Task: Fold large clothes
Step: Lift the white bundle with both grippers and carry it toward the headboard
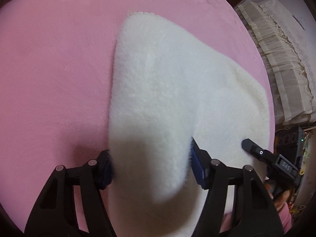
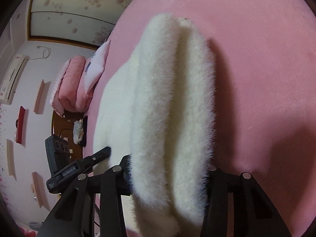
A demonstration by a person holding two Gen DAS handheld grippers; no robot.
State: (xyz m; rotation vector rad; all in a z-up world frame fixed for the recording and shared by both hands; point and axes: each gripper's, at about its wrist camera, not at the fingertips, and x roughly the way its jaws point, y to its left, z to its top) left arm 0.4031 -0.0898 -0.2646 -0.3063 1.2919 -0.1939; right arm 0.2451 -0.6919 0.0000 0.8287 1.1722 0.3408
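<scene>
A white fluffy garment (image 1: 167, 83) lies on the pink bed cover (image 1: 49, 69). My left gripper (image 1: 150, 164) is shut on a raised fold of the garment near its close edge, with the fur bulging between its blue pads (image 1: 197, 162). My right gripper (image 2: 169, 171) is shut on a thick doubled fold of the same garment (image 2: 167, 102), which hangs over its fingers. The right gripper's finger (image 1: 254, 148) shows in the left wrist view at the right, on the garment. The left gripper's finger (image 2: 98, 154) shows in the right wrist view at the left.
The pink bed cover (image 2: 256, 59) spreads wide on the far side of the garment. Pink pillows and a folded quilt (image 2: 79, 83) lie at the bed's head. A stack of pale papers or cloth (image 1: 276, 59) stands beside the bed. A dark device (image 2: 57, 150) sits off the bed.
</scene>
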